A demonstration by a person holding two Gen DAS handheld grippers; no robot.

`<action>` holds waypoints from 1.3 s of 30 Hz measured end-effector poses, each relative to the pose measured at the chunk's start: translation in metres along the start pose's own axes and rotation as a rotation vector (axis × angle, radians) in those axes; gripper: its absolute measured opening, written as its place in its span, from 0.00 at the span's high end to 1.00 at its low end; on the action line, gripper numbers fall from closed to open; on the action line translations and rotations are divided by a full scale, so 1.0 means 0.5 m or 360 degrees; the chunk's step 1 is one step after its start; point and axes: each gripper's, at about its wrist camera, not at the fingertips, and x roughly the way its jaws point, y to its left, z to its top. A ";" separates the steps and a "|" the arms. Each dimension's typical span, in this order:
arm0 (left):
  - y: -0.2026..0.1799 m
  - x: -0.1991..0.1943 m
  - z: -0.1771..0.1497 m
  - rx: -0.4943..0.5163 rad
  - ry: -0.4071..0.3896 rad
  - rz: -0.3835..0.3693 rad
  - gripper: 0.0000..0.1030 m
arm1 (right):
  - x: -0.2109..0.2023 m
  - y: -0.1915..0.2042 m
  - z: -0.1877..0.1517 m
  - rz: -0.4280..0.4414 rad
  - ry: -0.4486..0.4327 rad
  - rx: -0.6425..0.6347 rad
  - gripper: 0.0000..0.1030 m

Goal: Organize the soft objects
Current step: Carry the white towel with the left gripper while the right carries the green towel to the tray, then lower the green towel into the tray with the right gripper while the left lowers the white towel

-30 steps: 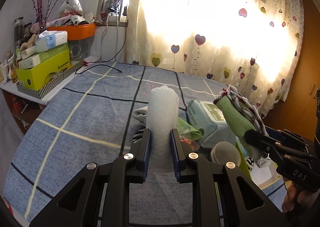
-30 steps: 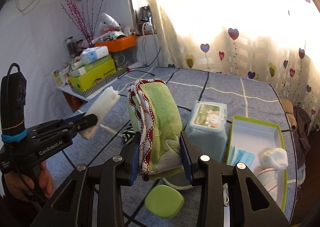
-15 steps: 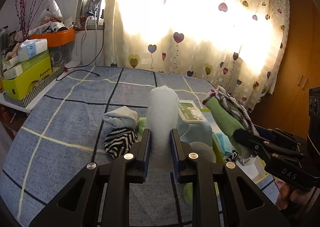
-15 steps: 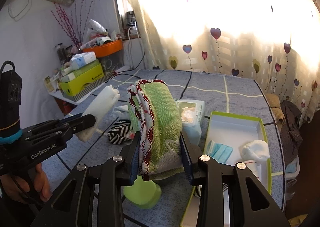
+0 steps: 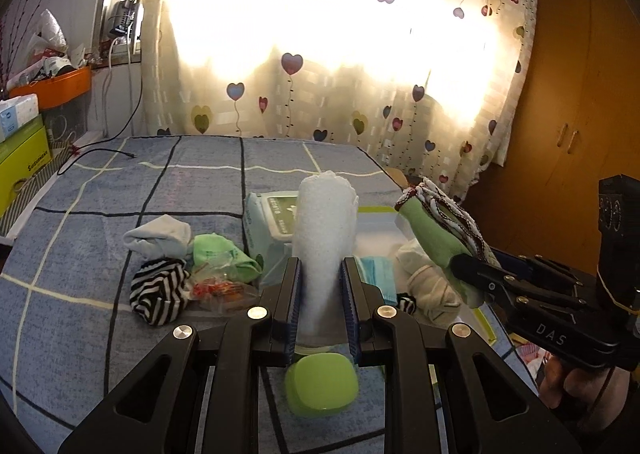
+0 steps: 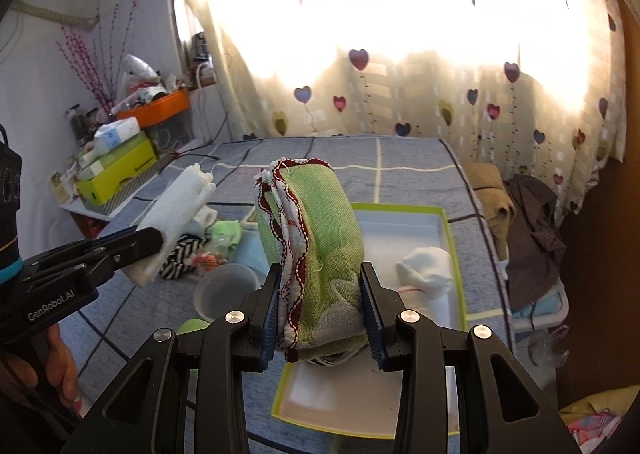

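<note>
The left hand-held gripper [image 5: 320,294] is closed on a rolled white towel [image 5: 325,226], which stands upright between its 2 pads. The right hand-held gripper [image 6: 322,306] is clamped on a folded green cloth with red and white stitched edge [image 6: 316,238].

Both are held above a bed with a blue checked cover [image 5: 100,190]. The left wrist view shows things that the other view partly hides: a zebra-striped sock [image 5: 160,290], a pale rolled sock [image 5: 160,240], a small green cloth [image 5: 224,256], a pack of wet wipes [image 5: 272,214] and a green lid [image 5: 322,384] lying on the cover just below the pads. It also shows blue face masks [image 5: 376,274] at the box edge.

The right wrist view looks down into the open green-rimmed box [image 6: 456,254], where a white sock bundle [image 6: 424,270] lies. It also shows a clear plastic cup [image 6: 226,290] on the cover and a hand [image 6: 60,366] on the left handle.
</note>
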 end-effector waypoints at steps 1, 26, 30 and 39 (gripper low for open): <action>-0.008 0.004 -0.001 0.0008 0.0009 -0.0015 0.80 | -0.002 -0.005 -0.003 -0.0009 0.0000 0.0006 0.66; -0.165 0.096 -0.094 0.0176 0.0347 -0.0267 0.80 | -0.017 -0.116 -0.121 -0.0146 0.0173 0.0156 0.66; -0.168 0.116 -0.099 0.0162 0.0400 -0.0272 0.80 | -0.002 -0.125 -0.135 -0.0150 0.0217 0.0166 0.66; -0.170 0.176 -0.098 0.0102 0.0501 -0.0254 0.80 | 0.043 -0.142 -0.131 -0.0137 0.0262 0.0183 0.66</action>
